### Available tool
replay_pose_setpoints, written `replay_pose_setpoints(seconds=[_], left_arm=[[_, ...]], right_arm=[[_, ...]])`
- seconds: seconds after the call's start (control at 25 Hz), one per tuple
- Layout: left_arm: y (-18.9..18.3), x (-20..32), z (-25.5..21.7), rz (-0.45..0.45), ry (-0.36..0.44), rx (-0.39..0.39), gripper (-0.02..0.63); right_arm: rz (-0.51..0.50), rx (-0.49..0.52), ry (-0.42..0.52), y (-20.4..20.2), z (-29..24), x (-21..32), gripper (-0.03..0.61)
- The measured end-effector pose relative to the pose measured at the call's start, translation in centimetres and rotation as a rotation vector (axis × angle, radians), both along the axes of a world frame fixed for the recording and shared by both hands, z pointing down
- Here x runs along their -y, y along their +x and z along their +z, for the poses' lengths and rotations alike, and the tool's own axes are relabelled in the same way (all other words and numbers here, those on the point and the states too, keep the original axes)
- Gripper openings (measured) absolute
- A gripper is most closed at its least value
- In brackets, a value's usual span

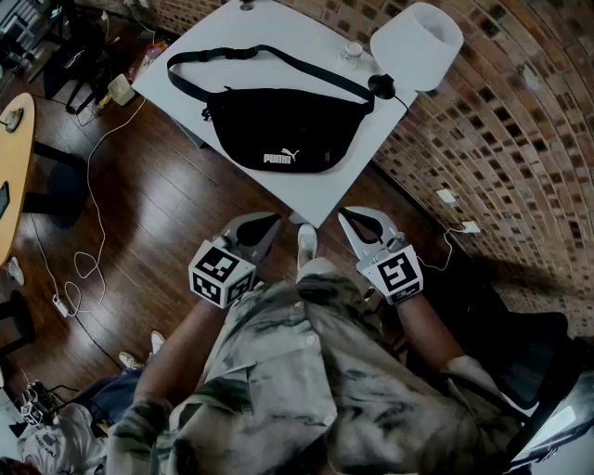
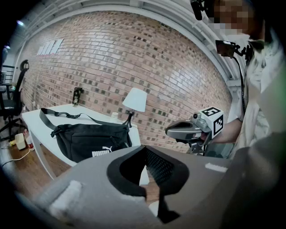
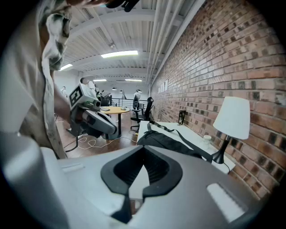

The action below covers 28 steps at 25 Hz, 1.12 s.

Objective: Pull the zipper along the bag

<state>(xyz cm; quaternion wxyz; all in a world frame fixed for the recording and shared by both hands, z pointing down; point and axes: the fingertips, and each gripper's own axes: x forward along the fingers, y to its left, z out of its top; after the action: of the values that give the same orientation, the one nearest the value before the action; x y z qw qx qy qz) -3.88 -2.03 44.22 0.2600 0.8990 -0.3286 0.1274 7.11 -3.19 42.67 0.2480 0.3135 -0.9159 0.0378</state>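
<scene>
A black waist bag [image 1: 269,130] with a white logo lies on the white table [image 1: 232,28], its strap [image 1: 269,56] looped behind it. The zipper is too small to make out. Both grippers hang short of the table's near corner, apart from the bag. My left gripper [image 1: 272,221] is shut with nothing in it, and my right gripper [image 1: 347,215] is shut and holds nothing too. In the left gripper view the bag [image 2: 89,138] sits ahead beyond the closed left gripper [image 2: 145,147]. In the right gripper view the bag [image 3: 167,141] lies past the closed right gripper [image 3: 144,146].
A white-shaded lamp [image 1: 415,35] and a small jar [image 1: 353,51] stand at the table's back right by the brick wall [image 1: 520,121]. A round wooden table [image 1: 14,139] and cables [image 1: 79,269] are on the floor at left. A dark chair [image 1: 520,353] is behind right.
</scene>
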Motion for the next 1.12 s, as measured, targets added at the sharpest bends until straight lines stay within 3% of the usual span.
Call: replay_pose_setpoints(seconds=[0.2, 0.28, 0.4, 0.6, 0.76, 1.12], left_arm=[[3.8, 8.5, 2.3, -0.029, -0.012, 0.051, 0.008], [5.2, 11.2, 4.1, -0.046, -0.032, 0.091, 0.051], [6.7, 13.8, 6.6, -0.073, -0.085, 0.172, 0.06], [7.2, 17.6, 10.6, -0.127, -0.119, 0.323, 0.069], [7.7, 19.2, 13.6, -0.112, -0.153, 0.437, 0.077], [8.2, 20.9, 16.9, -0.092, -0.174, 0.575, 0.1]], right_arm=[[-0.07, -0.019, -0.024, 0.9, 2.6, 9.6, 0.006], [-0.1, -0.035, -0.029, 1.4, 4.4, 12.7, 0.007], [-0.166, -0.036, -0.049, 1.2, 7.2, 15.7, 0.006], [-0.209, -0.065, -0.112, 0.6, 11.8, 19.2, 0.008], [-0.192, -0.11, -0.153, 0.2, 14.1, 21.2, 0.008], [-0.198, -0.191, -0.197, -1.1, 17.2, 21.6, 0.007]])
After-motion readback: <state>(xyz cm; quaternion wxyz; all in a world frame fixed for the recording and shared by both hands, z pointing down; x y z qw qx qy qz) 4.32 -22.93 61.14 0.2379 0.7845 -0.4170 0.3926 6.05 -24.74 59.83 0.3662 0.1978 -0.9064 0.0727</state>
